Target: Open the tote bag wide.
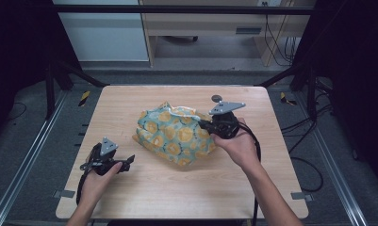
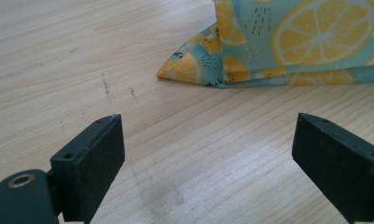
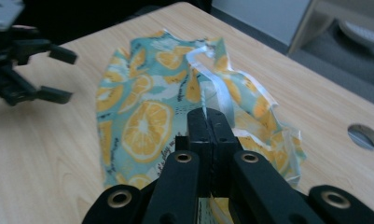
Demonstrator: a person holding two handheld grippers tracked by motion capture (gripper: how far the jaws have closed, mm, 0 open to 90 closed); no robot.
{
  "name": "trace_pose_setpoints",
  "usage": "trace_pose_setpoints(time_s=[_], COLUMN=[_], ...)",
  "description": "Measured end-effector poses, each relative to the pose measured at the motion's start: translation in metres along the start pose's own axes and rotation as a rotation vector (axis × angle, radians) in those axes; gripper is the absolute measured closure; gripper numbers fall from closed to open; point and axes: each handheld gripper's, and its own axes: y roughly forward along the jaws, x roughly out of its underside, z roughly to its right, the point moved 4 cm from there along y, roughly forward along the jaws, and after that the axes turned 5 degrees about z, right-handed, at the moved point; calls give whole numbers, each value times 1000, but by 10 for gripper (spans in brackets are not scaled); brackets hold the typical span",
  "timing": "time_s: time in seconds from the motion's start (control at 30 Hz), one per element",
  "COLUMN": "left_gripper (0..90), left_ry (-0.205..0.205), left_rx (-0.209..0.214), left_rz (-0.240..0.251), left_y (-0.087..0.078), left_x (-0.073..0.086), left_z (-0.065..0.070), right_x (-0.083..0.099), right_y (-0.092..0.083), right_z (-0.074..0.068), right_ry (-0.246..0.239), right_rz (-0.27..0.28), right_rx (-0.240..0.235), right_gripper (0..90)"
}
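One teal fabric bag printed with orange slices lies crumpled at the centre of the light wooden table. The right gripper, at its 3 o'clock, is clenched on its rim. The left gripper, at 8 o'clock, is released.

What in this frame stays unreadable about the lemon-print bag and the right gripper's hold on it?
- Bag contents: cloth covers them, every view.
- Pinched spot: shut right gripper jaws cover it, right gripper view; too small in the high view.
- Bag's far part: cut by the frame edge, left gripper view.
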Motion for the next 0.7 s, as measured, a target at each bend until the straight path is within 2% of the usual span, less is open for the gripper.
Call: trace_pose_setpoints(time_s=[0.23, 0.43, 0.47, 0.5, 0.57, 0.7], left_gripper=[94, 94, 95, 95, 97, 102], left_ry=[1, 2, 2, 7, 6, -9], left_rx=[-5, -7, -6, -8, -10, 4], left_rz=[9, 16, 19, 23, 33, 56], left_y=[-1, -3, -4, -5, -7, -11], left_x=[-1, -2, -3, -4, -6, -11], left_z=[0, 0, 0, -1, 0, 2], right_x=[13, 31, 36, 48, 53, 79], right_y=[-16, -16, -15, -13, -11, -5], right_z=[-43, -58, -61, -65, -66, -70], right_ry=[-95, -100, -98, -89, -87, -65], right_rz=[57, 57, 50, 31, 25, -24], right_rx=[-92, -144, -152, -165, -170, -182], right_gripper=[900, 900, 900, 900, 900, 900])
